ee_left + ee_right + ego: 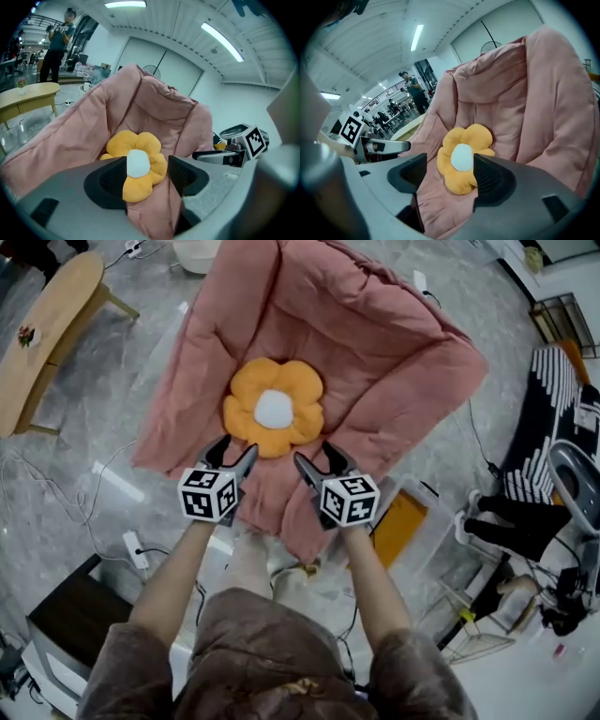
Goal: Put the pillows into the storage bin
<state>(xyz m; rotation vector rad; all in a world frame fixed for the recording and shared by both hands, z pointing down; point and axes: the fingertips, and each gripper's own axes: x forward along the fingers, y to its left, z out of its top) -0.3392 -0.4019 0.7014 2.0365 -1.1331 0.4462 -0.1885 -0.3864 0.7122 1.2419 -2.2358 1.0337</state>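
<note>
orange flower pillow (274,409) lies on a pink quilt (375,343); our left tongs (236,450) and right tongs (314,456) hang released, empty, near it. only the head view shows a clear bin (433,514).

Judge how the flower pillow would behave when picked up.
The flower pillow looks plump and stuffed, so it is probably light and squashy; a petal pinched alone would likely bend. Flat and lobed, it should not roll on the pink quilt.
</note>
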